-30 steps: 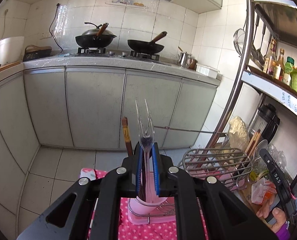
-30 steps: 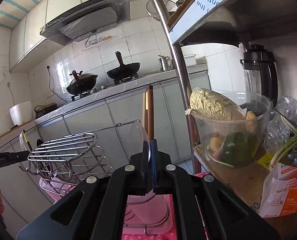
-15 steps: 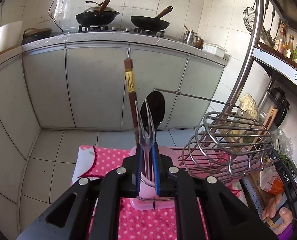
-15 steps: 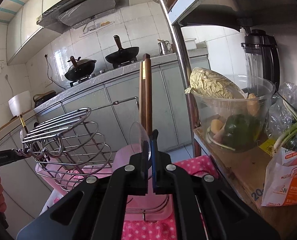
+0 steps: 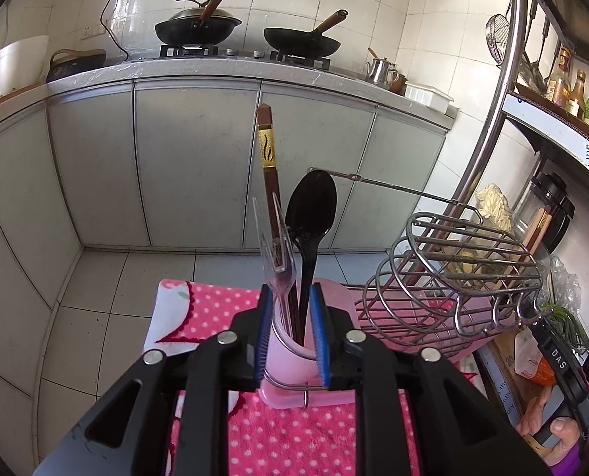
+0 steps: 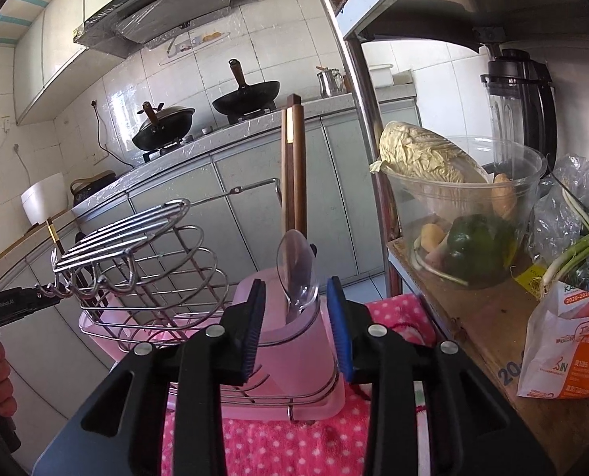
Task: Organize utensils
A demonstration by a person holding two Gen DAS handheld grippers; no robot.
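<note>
Releasing is what both views show: a clear fork has been dropped tines-up into the pink cup at the left end of the rack, and a clear spoon stands bowl-up in the pink cup at the right end. The left gripper has just been opening; its blue pads stand either side of the cup mouth, and no press on the fork is seen. The right gripper has just been opening too, with its jaws well apart and the spoon free between them. Brown chopsticks and a black spoon are already lodged beside the fork; another pair of chopsticks is propped behind the clear spoon. The rack sits on a pink dotted cloth covering the surface, near its right edge by the shelf.

Handling, as judged: both clear pieces look like thin light plastic, stiff but brittle and slippery, so a gentle pinch is enough. Hold is best taken on the flat handle neck, not on tines or bowl. The chopsticks are stiff and light and could be knocked sideways if the gripper is pulled back carelessly. Both cups are probably light and could tip if nudged.
</note>
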